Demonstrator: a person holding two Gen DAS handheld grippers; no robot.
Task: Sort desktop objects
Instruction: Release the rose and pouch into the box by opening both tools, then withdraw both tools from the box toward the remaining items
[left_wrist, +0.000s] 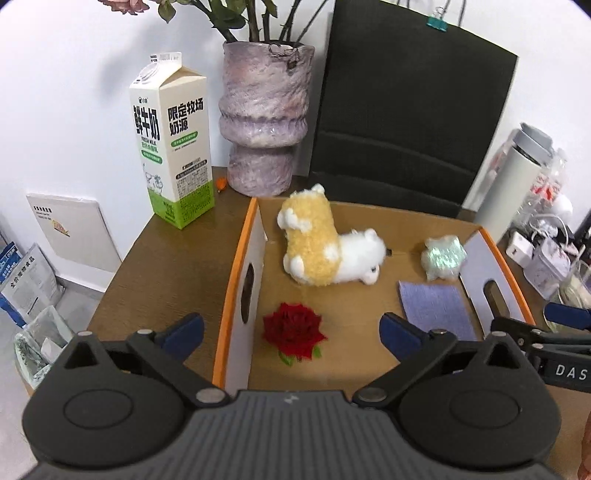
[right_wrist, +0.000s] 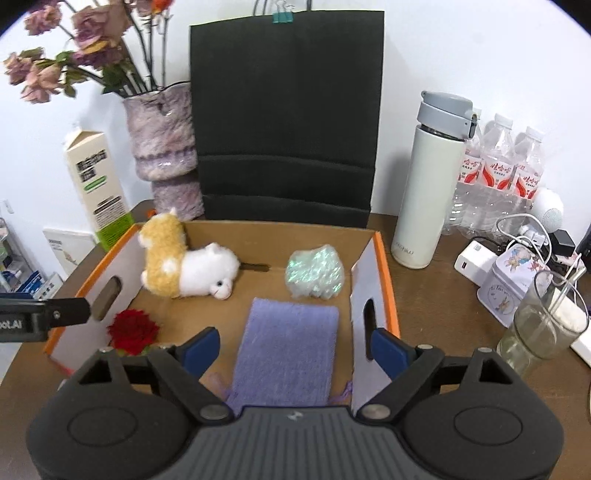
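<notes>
Right wrist view: your right gripper (right_wrist: 293, 345) hangs wide open, empty, over the purple cloth (right_wrist: 286, 354) in the cardboard box (right_wrist: 388, 280) — long axis running away from you. Left gripper (left_wrist: 291, 330), equally open, faces the red rose (left_wrist: 293, 330); box walls flank both sides.

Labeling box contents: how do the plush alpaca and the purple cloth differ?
The plush alpaca is bulky and fluffy, yellow and white; the purple cloth is flat, thin and one colour. The alpaca lies on its side at the back left of the cardboard box; the cloth lies spread out at the front right. Both are soft and rest on the box floor, untouched.
</notes>
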